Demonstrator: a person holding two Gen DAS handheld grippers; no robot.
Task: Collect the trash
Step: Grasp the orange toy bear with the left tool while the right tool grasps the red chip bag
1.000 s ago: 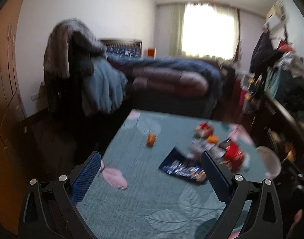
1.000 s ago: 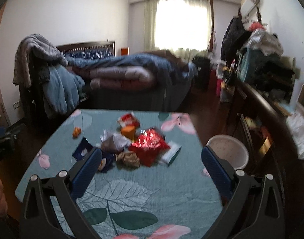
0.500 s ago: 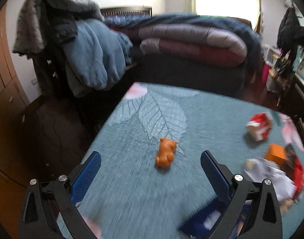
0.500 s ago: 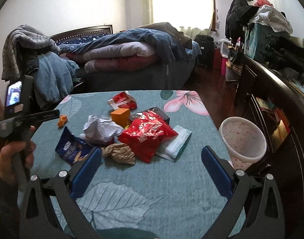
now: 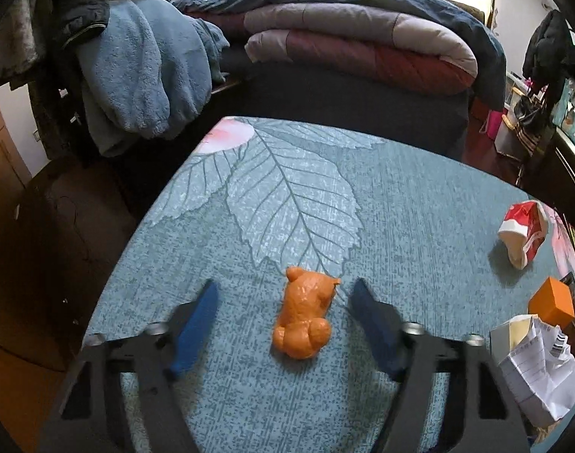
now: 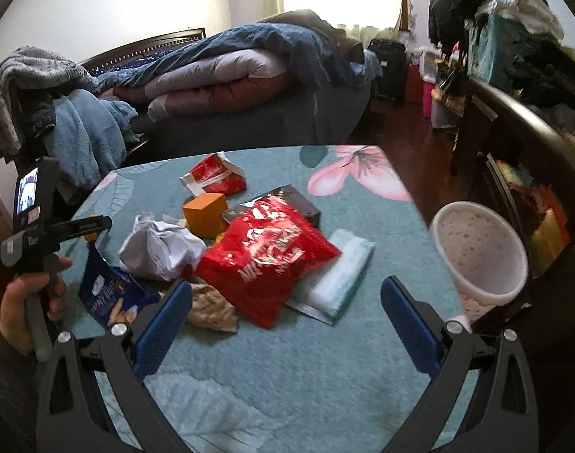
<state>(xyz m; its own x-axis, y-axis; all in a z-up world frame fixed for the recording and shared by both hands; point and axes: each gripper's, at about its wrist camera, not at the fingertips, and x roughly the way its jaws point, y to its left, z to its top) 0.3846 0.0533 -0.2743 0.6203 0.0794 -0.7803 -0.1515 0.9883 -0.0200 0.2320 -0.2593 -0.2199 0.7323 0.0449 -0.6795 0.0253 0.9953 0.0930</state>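
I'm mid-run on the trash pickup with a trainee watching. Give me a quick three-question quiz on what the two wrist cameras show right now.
1. True or false: the left gripper has the orange bear-shaped piece between its fingers, with the pads not touching it.
2. Which lies nearest the right gripper? A) the red snack bag B) the orange box C) the red and white carton
3. Fill in: beyond the table's right edge stands a pale speckled ____.

Key: 1 true, its jaws are closing; 2 A; 3 bin.
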